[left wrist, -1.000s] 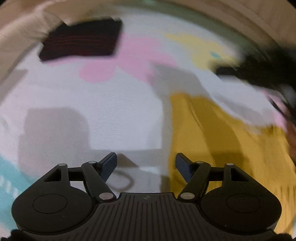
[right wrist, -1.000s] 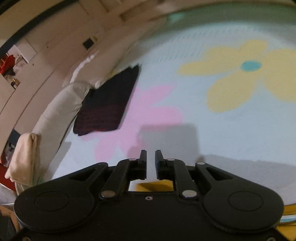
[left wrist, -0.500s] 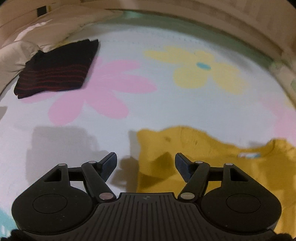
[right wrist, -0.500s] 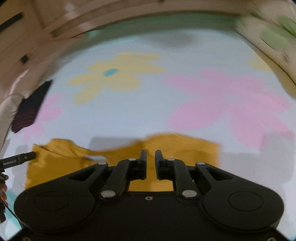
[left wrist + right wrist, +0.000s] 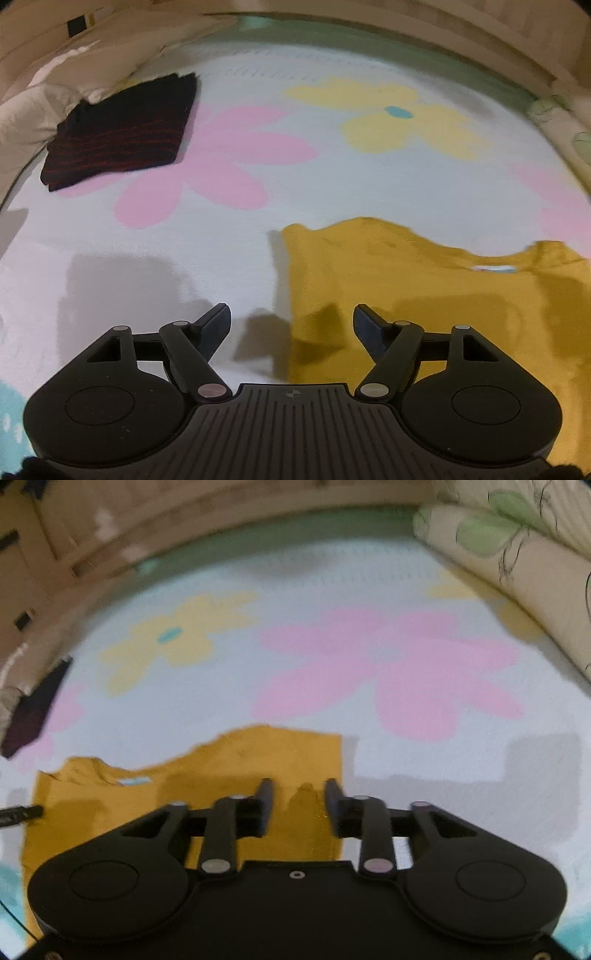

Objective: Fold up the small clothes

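Observation:
A mustard-yellow shirt (image 5: 424, 288) lies flat on a white bedspread printed with big flowers, its collar label showing. My left gripper (image 5: 291, 321) hovers over the shirt's left edge, jaws wide and still opening, nothing between them. In the right wrist view the same yellow shirt (image 5: 240, 771) lies below my right gripper (image 5: 297, 797), which hangs over its right part with jaws opening and empty. A tip of the left gripper (image 5: 22, 812) pokes in at that view's left edge.
A folded black garment with red stripes (image 5: 122, 133) rests at the far left of the bedspread (image 5: 295, 206), also visible as a dark garment (image 5: 33, 709) in the right view. White pillows (image 5: 29, 107) lie beyond it. A floral rolled quilt (image 5: 517, 565) borders the right side.
The right gripper swung from the black garment across to the yellow shirt's right side and its jaws parted from shut. The left view steadied over the shirt's left edge.

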Motion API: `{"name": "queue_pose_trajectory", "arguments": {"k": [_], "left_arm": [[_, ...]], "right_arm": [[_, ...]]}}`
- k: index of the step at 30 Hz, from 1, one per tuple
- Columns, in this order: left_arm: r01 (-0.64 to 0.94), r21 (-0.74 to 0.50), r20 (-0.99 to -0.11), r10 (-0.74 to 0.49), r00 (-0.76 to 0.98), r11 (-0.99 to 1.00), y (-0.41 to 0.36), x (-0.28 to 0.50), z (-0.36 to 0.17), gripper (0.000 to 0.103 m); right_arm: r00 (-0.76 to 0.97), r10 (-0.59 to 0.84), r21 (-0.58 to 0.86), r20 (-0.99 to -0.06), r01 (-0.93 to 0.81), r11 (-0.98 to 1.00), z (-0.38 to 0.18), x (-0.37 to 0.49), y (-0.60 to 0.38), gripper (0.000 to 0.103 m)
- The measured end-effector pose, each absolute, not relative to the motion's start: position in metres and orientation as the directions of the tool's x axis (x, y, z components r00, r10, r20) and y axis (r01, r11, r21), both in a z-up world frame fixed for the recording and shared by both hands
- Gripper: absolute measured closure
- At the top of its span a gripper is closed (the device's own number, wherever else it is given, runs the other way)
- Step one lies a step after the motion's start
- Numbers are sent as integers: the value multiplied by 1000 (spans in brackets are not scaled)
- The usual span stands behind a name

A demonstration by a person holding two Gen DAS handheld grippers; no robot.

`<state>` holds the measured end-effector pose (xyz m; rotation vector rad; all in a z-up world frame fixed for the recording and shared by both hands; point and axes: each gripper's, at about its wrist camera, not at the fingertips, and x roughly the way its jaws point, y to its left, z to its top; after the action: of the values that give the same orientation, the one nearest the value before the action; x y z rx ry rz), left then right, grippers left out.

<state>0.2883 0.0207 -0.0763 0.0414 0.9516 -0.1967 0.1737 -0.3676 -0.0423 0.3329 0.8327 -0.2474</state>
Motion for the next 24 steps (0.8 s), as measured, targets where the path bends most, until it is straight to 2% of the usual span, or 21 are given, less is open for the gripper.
{"name": "queue_pose_trajectory", "arguments": {"k": [8,12,24], "left_arm": [[300,-24,-761,-212,613,954,8,215,-27,31],[346,-27,-743,-251,620,938,10,159,-16,31],[364,-79,-779,-286,559,928,44,22,-62,31]], "right_arm": [[677,-28,199,-735,256,946,-6,109,-341,51],[662,-9,197,-749,235,952,-6,67,-327,51],[523,61,252,-850,303,919,-50,-58,-296,51]]}}
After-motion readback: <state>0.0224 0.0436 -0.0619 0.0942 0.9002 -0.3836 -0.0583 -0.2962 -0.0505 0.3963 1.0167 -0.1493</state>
